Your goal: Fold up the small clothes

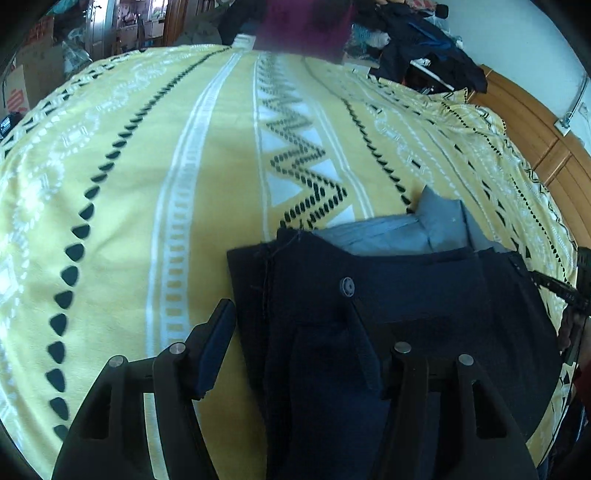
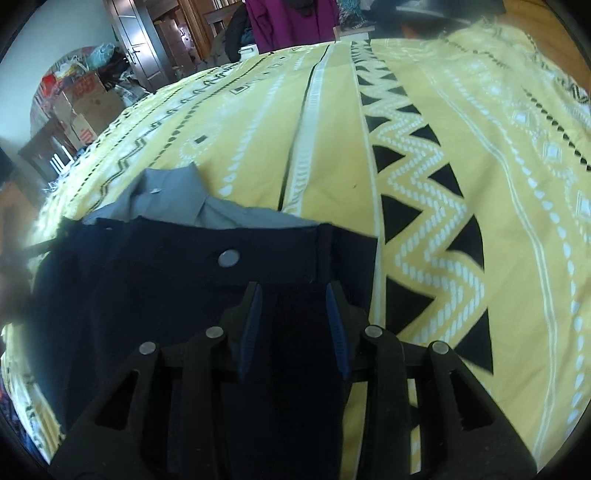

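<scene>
A dark navy garment (image 1: 406, 314) with a round snap button (image 1: 347, 286) lies folded on the yellow patterned bedspread (image 1: 147, 184). Its grey lining (image 1: 439, 225) shows at the far edge. My left gripper (image 1: 291, 347) is wide open at the garment's left edge: the left finger is over bare bedspread and the right finger rests on the cloth. In the right wrist view the same navy garment (image 2: 166, 288) and its snap button (image 2: 229, 258) lie ahead. My right gripper (image 2: 294, 321) stands over the garment's right part, blue pads (image 2: 253, 325) apart, with dark cloth filling the gap.
The bedspread (image 2: 461, 184) stretches far ahead and to both sides. A wooden headboard (image 1: 535, 122) and a heap of dark clothes (image 1: 424, 40) lie at the right. Cardboard boxes (image 2: 88, 107) and a door (image 2: 136, 40) are off the bed's left side. A purple garment (image 2: 291, 22) hangs at the far end.
</scene>
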### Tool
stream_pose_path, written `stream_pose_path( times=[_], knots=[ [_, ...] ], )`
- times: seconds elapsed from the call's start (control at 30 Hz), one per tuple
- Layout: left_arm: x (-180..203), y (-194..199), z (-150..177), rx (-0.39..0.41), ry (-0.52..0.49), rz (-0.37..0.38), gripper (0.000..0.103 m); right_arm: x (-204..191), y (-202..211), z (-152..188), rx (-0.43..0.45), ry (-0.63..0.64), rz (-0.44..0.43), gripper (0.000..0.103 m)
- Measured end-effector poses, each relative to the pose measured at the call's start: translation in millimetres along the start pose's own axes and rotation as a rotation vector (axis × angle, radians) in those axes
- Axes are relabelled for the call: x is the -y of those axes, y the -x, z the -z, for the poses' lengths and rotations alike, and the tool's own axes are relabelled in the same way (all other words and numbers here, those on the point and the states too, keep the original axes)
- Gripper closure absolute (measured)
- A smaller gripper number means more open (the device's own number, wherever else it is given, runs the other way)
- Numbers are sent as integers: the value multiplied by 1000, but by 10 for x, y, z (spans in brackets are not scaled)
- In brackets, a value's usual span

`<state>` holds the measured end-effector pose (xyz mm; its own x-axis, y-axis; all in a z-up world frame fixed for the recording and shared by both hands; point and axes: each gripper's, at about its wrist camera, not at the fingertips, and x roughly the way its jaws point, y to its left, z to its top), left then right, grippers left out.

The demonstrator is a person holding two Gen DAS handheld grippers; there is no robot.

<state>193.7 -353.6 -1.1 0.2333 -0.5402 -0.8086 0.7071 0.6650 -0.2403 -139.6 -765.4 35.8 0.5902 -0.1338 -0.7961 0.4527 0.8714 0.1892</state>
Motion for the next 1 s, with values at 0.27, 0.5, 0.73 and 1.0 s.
stream_pose_path(
  times=[0.27,0.5,0.73,1.0],
  knots=[
    [81,-43,24,0,-39,-14,40,152,-300,-134,-54,-68,-5,75],
    [75,-57,33,7,-34,-2,40,260,-331,-110,-43,-116,-26,70],
    [11,-63,11,17,-1,23,44,209,-224,-142,1,-87,-16,95],
    [109,-33,-95,33,-41,-20,72,374,68,-171,75,-98,19,97]
  ],
)
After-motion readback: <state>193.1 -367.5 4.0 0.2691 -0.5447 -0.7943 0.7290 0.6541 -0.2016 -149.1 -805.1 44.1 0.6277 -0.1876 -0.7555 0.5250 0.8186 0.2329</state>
